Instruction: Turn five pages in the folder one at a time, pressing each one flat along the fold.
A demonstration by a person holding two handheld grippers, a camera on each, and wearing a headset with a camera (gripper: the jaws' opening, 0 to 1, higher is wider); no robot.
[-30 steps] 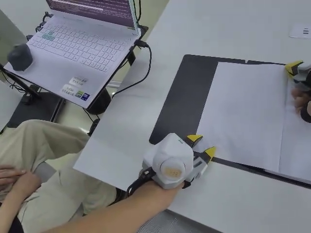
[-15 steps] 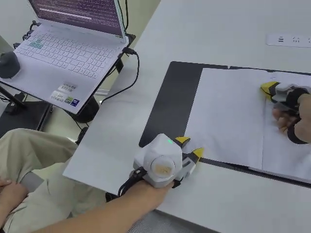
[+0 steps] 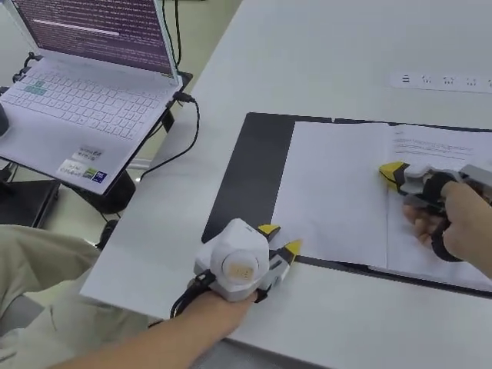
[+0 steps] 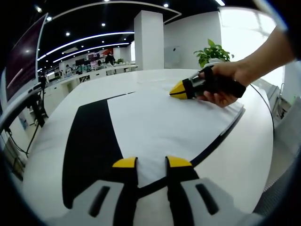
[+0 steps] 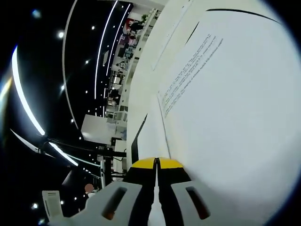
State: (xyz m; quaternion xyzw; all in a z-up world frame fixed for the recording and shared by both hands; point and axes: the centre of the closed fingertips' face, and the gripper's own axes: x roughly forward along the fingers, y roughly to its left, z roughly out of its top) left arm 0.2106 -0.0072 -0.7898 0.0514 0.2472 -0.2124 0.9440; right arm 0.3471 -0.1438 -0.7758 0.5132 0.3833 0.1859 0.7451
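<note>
- Tabletop [image 3: 330, 54]: white and broad; the open folder lies on it in front of the person.
- Laptop [image 3: 77, 108]: on a stand off the tabletop's left edge, lid up, screen lit. A black cable [image 3: 181, 138] runs from its right side down past the tabletop edge.
- Folder [image 3: 246, 169]: black cover opened flat, with a wide bare strip of cover at its left end. In the left gripper view the same cover [image 4: 89, 141] reads as a dark band beside the paper.
- Blank page [image 3: 338, 184]: white, lying flat over the left half of the folder, right edge at the fold.
- Printed page [image 3: 438, 146]: right of the fold, a few lines of small text near its top. The text is also seen in the right gripper view [image 5: 225, 94]; too small to read.
- Hand [image 3: 461, 223]: holds the right claw over the printed page.
- Left claw [image 3: 280, 240]: at the folder's near edge, by the blank page's lower left corner. Its 2 jaws are slightly apart with nothing between them [image 4: 151, 162]. Contact with the page: cannot tell.
- Right claw [image 3: 392, 175]: 2 jaws together [image 5: 155, 163], yellow tips down on the paper right at the fold.
- Row of sockets [image 3: 438, 79]: set in the tabletop beyond the folder.
</note>
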